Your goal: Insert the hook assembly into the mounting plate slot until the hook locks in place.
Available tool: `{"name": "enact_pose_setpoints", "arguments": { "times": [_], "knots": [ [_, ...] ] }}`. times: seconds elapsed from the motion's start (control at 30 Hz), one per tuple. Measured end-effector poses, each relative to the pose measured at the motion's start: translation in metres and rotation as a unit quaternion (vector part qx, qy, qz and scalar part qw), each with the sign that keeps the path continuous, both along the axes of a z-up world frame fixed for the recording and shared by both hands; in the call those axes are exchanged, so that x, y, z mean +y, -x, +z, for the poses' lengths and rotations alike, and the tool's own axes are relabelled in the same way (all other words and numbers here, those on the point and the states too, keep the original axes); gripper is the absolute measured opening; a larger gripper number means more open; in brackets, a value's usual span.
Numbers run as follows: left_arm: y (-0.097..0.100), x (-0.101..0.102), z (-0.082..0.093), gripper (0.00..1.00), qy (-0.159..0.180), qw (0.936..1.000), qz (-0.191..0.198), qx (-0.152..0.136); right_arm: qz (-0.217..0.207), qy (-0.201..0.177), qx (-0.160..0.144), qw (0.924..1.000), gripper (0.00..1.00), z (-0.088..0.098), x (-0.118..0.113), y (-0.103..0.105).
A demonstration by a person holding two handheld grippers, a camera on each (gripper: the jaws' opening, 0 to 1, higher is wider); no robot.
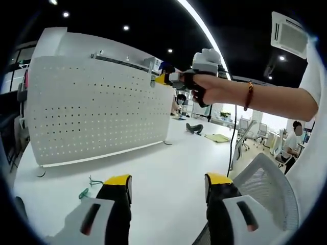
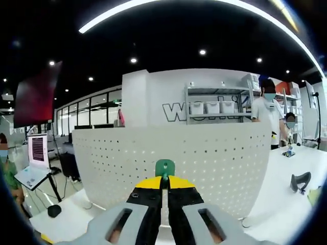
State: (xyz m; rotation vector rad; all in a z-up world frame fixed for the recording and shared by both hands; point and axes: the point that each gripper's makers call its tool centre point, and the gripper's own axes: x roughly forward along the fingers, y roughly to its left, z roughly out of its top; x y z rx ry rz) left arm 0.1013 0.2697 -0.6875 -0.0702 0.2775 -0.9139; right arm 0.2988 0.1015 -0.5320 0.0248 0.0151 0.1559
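green hook [image 2: 164, 167] sat pinched between the closed jaws of the right gripper [image 2: 164, 185], held up near the top edge of the white pegboard [image 2: 204, 163]; in the left gripper view that gripper [image 1: 164, 78] was at the board's upper right corner. left gripper [image 1: 166, 185] hung back over the white table [image 1: 168, 168] with jaws spread and holding nothing, spare green hooks [image 1: 89, 185] lying on the table near it. likely risks: hook tip missing the small holes, slipping in the pinch, or the freestanding board shifting under the push since nothing braced it.
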Motion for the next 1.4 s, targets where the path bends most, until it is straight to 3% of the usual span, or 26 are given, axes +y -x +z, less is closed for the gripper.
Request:
{"name": "enact_pose_setpoints", "arguments": {
  "times": [0.67,1.4],
  "knots": [
    [-0.007,0.006,-0.004,0.6,-0.004,0.9999,0.009,0.005,-0.016,0.0,0.007,0.9999,0.01,0.005,-0.011,-0.026],
    [-0.019,0.016,-0.002,0.61,-0.014,0.9998,0.011,0.007,-0.023,0.008,-0.005,0.9997,0.01,0.02,-0.014,-0.056]
  ]
}}
